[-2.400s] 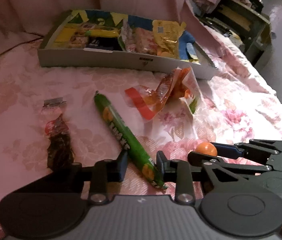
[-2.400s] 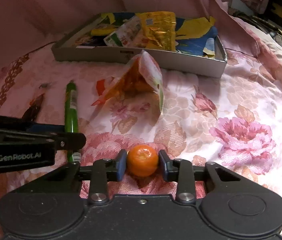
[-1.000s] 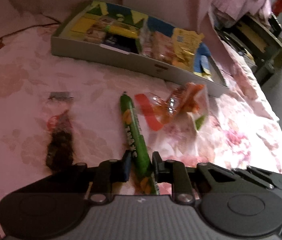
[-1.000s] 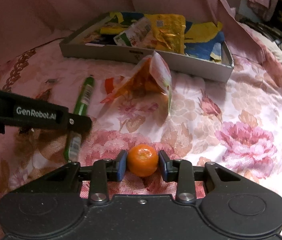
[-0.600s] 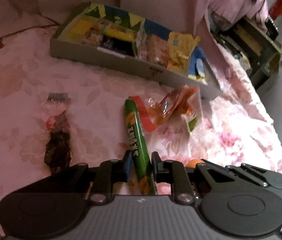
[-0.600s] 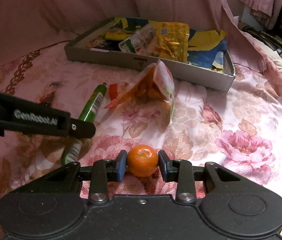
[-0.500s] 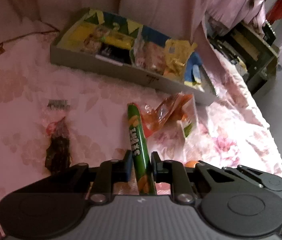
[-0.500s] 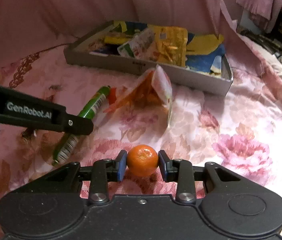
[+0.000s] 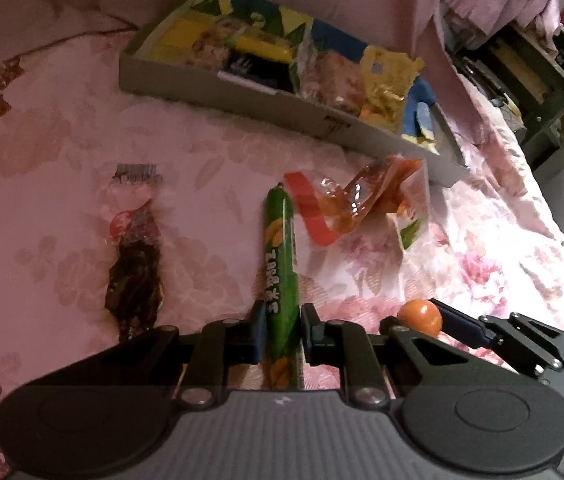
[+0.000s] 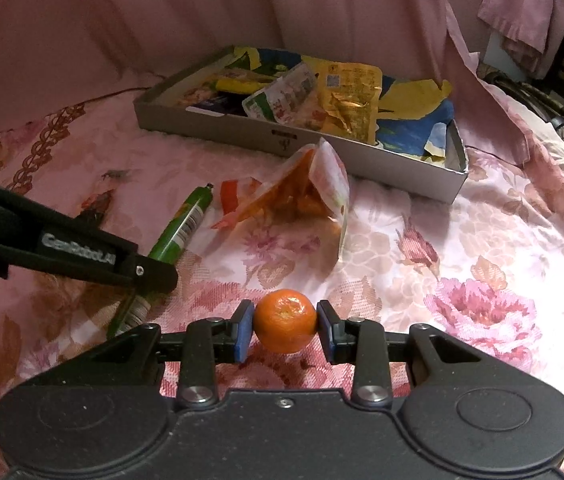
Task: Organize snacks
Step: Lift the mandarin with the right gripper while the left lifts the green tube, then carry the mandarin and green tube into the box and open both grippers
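Left wrist view: the left gripper [image 9: 281, 330] pinches the long green foil snack stick [image 9: 279, 264] near its end. The right gripper [image 10: 285, 330] clamps the small round orange mandarin [image 10: 285, 320], both probably bound for the far grey cardboard tray [image 10: 394, 160].

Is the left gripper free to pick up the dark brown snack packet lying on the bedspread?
Probably not yet. The left gripper is shut on the green sausage stick. The dark brown snack packet lies unobstructed beside it.

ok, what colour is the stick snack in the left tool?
Green wrapper with yellow-orange print; clearest in the left wrist view.
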Available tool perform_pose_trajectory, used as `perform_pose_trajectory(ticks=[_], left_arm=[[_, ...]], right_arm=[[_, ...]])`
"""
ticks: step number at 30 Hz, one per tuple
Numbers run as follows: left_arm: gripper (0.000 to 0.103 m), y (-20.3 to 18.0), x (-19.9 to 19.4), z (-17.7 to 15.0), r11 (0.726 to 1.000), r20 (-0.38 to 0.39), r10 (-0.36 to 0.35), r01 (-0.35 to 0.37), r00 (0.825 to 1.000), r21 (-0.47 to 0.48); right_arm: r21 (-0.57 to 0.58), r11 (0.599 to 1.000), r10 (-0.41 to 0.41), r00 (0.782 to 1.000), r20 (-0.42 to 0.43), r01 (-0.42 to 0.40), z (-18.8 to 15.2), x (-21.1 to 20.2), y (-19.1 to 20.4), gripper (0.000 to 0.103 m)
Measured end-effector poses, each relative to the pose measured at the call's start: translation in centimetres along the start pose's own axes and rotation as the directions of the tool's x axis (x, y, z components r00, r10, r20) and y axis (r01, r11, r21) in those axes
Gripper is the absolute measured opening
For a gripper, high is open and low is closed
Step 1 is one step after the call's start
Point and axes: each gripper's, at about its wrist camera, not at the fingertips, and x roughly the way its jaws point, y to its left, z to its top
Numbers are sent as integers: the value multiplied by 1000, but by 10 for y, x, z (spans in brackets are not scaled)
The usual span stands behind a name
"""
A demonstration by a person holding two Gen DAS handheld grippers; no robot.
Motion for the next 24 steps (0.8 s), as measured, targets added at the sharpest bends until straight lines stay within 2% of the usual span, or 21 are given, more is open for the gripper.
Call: perform_pose_trajectory(ticks=[6, 11, 17, 24], left_arm=[[21, 3, 4, 6, 1000, 15, -11, 11, 1000, 8], [18, 1, 1, 7, 999, 35, -13, 12, 999, 31], [18, -9, -17, 4, 997, 97, -62, 58, 993, 46], [18, -18, -38, 5, 996, 203, -55, 39, 978, 84]], right_arm=[[11, 1000, -4, 1000, 2, 4, 0, 1, -2, 36], [18, 1000, -2, 1000, 28, 2, 2, -1, -3, 36], [-2, 1000, -18, 997, 81, 18, 5, -8, -1, 36], [12, 999, -53, 987, 152, 52, 12, -22, -10, 36]])
